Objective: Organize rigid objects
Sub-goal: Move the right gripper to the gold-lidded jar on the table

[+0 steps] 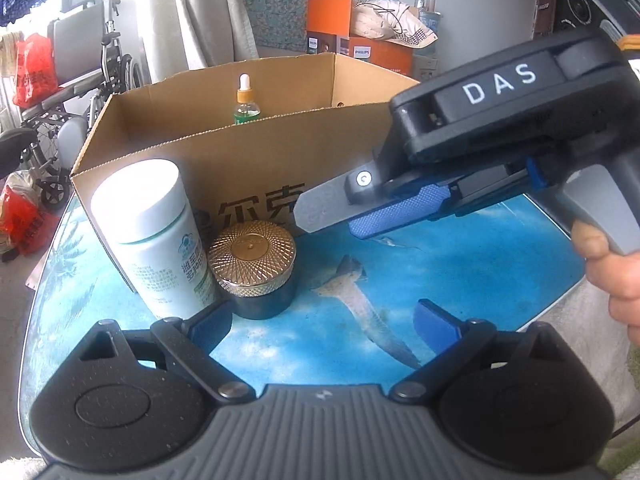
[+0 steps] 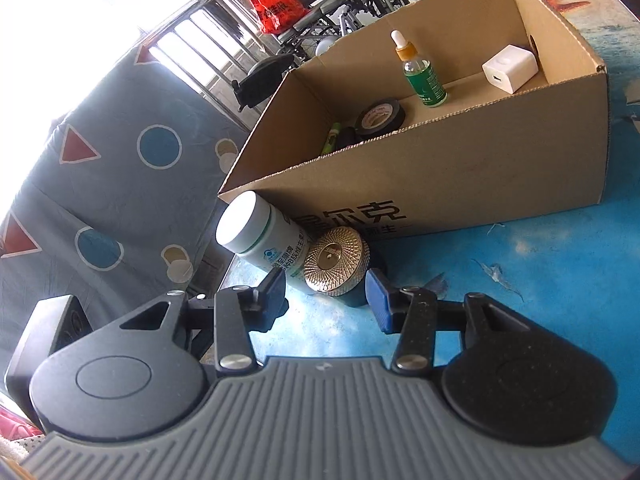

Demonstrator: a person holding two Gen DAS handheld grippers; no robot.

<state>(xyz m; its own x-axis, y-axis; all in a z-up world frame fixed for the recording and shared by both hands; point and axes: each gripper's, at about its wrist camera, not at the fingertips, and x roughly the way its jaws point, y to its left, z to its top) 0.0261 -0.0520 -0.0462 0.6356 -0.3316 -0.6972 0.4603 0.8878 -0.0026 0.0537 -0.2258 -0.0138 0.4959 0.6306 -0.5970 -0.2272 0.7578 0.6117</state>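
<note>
A white supplement bottle [image 1: 152,236] [image 2: 256,236] and a dark jar with a gold lid [image 1: 254,268] [image 2: 336,264] stand side by side against the front of a cardboard box [image 1: 240,160] [image 2: 460,176]. My left gripper [image 1: 324,326] is open wide and low over the table, with the jar just beyond its left finger and nothing between the jaws. My right gripper [image 2: 326,300] [image 1: 340,220] is partly open; the jar sits just ahead of its fingertips and the pads are off it. In the box are a green dropper bottle [image 2: 424,76] [image 1: 246,100], a white cube charger [image 2: 510,68] and a black tape roll [image 2: 380,116].
The table [image 1: 440,272] [image 2: 540,280] has a blue sea print. A hand [image 1: 616,276] holds the right gripper at the right edge. Left of the table lies a patterned sheet [image 2: 120,160]. Behind the box are a wheelchair [image 1: 80,92], red bags [image 1: 34,68] and an orange carton [image 1: 360,48].
</note>
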